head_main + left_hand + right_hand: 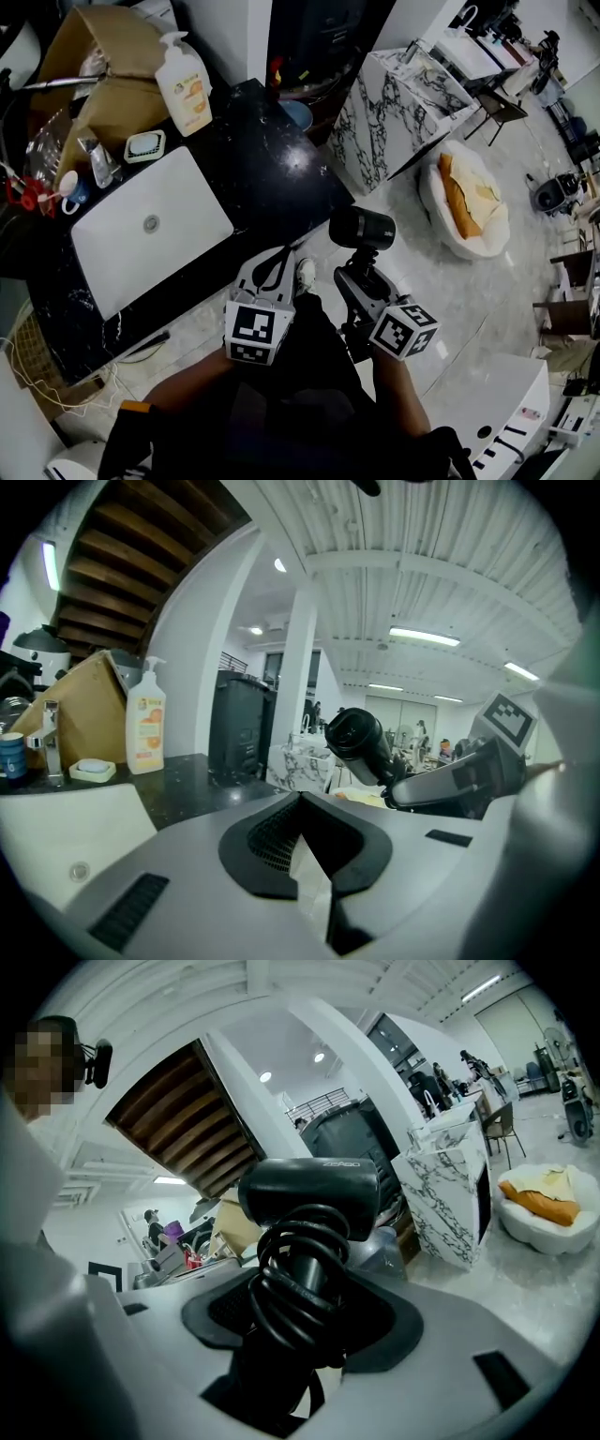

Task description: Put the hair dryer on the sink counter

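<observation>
Head view: we see the hair dryer (362,228) at frame centre, over the floor (469,300) just right of the black counter (267,159). Its barrel lies left-right, handle down, clamped in our right gripper (364,281). Our left gripper (277,267) is closed and empty.

Head view steeply down over black glossy counter (272,159), gripper views low along jaws, all sharing white marble-veined cabinet (394,103).
</observation>
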{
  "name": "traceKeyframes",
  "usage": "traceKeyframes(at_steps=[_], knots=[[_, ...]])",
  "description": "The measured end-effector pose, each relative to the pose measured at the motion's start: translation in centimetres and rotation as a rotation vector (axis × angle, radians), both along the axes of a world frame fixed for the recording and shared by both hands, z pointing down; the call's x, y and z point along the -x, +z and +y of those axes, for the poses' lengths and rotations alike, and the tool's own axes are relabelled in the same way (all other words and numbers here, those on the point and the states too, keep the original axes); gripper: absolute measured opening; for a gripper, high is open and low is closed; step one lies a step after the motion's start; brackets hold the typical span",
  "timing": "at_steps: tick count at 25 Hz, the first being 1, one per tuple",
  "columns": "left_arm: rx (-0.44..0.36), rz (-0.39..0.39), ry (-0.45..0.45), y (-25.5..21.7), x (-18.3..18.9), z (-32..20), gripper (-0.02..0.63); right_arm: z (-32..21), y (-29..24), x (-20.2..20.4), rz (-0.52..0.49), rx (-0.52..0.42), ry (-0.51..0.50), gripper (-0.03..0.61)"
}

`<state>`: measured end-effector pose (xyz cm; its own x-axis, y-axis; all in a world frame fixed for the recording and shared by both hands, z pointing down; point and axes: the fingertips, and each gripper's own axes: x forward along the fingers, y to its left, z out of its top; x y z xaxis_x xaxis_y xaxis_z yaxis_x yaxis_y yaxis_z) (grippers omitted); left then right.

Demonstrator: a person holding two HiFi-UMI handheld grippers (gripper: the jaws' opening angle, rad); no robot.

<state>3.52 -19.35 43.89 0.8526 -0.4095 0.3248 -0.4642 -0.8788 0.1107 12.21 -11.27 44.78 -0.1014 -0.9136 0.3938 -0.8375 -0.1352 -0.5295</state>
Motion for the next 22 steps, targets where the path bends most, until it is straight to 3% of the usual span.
traceKeyframes(at_steps=[13, 22], knots=[[0.01, -0.024, -0.272, -0.2, -2.4, -10.6, 0.009, -14.0, 0.9, -5.2, 0.084, 0.053, -0.278, 0.268], [0.054, -0.069, -0.469, 0.9, -1.4, -14.6, 0.009, -21.4, 3.7, -6.8, 0.164, 0.149, -0.449, 0.268]])
